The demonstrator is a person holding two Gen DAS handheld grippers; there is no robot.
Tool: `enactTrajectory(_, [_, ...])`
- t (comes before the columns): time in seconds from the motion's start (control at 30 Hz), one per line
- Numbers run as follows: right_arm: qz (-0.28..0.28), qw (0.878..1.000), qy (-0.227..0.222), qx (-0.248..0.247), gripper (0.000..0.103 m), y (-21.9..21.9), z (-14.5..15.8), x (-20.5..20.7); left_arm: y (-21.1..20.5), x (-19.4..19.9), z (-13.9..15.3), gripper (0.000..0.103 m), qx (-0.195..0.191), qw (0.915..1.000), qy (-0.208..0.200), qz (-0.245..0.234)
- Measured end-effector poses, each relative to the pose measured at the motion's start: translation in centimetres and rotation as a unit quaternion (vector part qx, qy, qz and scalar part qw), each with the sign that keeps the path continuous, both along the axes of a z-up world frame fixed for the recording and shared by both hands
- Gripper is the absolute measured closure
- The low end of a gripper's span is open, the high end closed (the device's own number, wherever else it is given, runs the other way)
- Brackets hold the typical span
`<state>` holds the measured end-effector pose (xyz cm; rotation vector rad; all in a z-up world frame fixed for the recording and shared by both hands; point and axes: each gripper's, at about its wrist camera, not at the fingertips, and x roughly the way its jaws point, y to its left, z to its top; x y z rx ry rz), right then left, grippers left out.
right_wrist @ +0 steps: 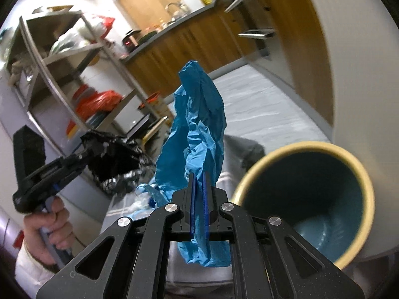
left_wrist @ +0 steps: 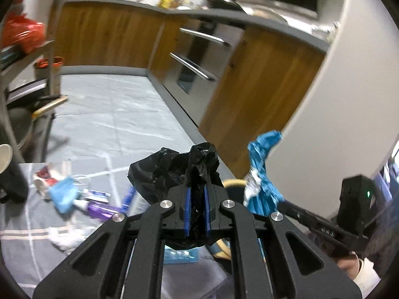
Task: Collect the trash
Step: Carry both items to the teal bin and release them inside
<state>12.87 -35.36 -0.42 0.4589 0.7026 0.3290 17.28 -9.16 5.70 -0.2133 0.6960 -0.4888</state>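
My left gripper (left_wrist: 197, 194) is shut on a crumpled black plastic bag (left_wrist: 172, 169), which bulges out ahead of the blue pads. In the right wrist view the same bag (right_wrist: 117, 164) hangs from the left gripper (right_wrist: 84, 154), held by a hand at the left. My right gripper (right_wrist: 198, 182) is shut on a crumpled blue wrapper (right_wrist: 197, 124) that stands up above the jaws and hangs below them. The left wrist view shows that wrapper (left_wrist: 261, 174) to the right of the black bag. More trash (left_wrist: 74, 196) lies on the grey cloth: a blue mask, tubes, white tissue.
A tan pot with a blue inside (right_wrist: 309, 201) stands close at the right of the right gripper. A black mug (left_wrist: 10, 172) sits at the table's left. A metal shelf rack (right_wrist: 64, 74) with bags, wooden kitchen cabinets (left_wrist: 112, 35) and an oven (left_wrist: 199, 59) stand beyond the grey floor.
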Motion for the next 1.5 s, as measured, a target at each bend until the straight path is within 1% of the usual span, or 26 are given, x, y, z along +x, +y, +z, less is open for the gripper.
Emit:
enactTrajectory(0.13, [-0.027,1.0,0.005,-0.003,0.097,-2.3,-0.8,-0.6,-4.9,-0.6,-1.1,0.096,0.028,0.9986,-0.006,-0.044])
enactTrajectory(0.37, [-0.07,0.997,0.041,0.01,0.097,-6.2,-3.4,-0.7,-10.4,-0.7,-3.7,0.096,0.056,0.9932,0.005,-0.103])
enactTrajectory(0.5, [-0.083,0.995,0.058,0.016,0.097,-7.3,-4.3,-0.5,-12.9,-0.3,-5.3,0.096,0.073,0.9892,0.011,-0.127])
enactTrajectory(0.63, [-0.091,0.993,0.075,0.013,0.096,-7.8,-5.2,-0.1,-15.3,0.6,-7.0,0.096,0.09,0.9858,0.023,-0.14])
enactTrajectory(0.77, [-0.092,0.991,0.097,0.015,0.096,-8.1,-6.3,0.6,-17.0,1.2,-9.2,0.095,0.107,0.9811,0.044,-0.155])
enactTrajectory(0.87, [-0.092,0.989,0.113,0.016,0.093,-8.1,-6.9,1.2,-17.4,1.3,-10.2,0.094,0.115,0.9778,0.056,-0.166])
enactTrajectory(0.93, [-0.092,0.989,0.116,0.017,0.089,-8.2,-7.1,1.3,-17.5,1.2,-10.8,0.086,0.118,0.9758,0.062,-0.173])
enactTrajectory(0.97, [-0.094,0.989,0.116,0.019,0.084,-8.1,-7.0,1.3,-17.5,1.1,-10.9,0.082,0.121,0.975,0.064,-0.175])
enactTrajectory(1.0, [-0.095,0.989,0.114,0.021,0.078,-8.2,-6.9,1.2,-17.3,1.1,-11.0,0.074,0.121,0.9748,0.064,-0.176])
enactTrajectory(1.03, [-0.096,0.989,0.11,0.022,0.075,-8.4,-6.8,1.1,-17.2,1.0,-11.1,0.069,0.119,0.9748,0.064,-0.177])
enactTrajectory(1.07, [-0.097,0.989,0.106,0.023,0.072,-8.3,-6.7,1.0,-16.9,1.0,-11.0,0.067,0.116,0.9754,0.063,-0.177])
enactTrajectory(1.13, [-0.095,0.99,0.101,0.022,0.069,-8.1,-6.5,1.0,-16.0,1.0,-10.6,0.057,0.11,0.9773,0.058,-0.171])
enactTrajectory(1.3, [-0.092,0.991,0.095,0.021,0.068,-7.6,-6.1,1.1,-13.1,1.2,-9.6,0.054,0.085,0.9846,0.053,-0.144])
enactTrajectory(1.37, [-0.087,0.992,0.091,0.019,0.065,-7.3,-5.8,1.1,-11.8,1.2,-9.1,0.053,0.077,0.987,0.051,-0.131])
enactTrajectory(1.43, [-0.083,0.993,0.088,0.013,0.059,-6.9,-5.6,1.0,-10.3,1.1,-8.7,0.05,0.075,0.9891,0.043,-0.119])
enactTrajectory(1.5, [-0.079,0.993,0.082,0.008,0.055,-6.5,-5.3,0.9,-8.4,1.0,-8.2,0.049,0.07,0.9916,0.037,-0.102])
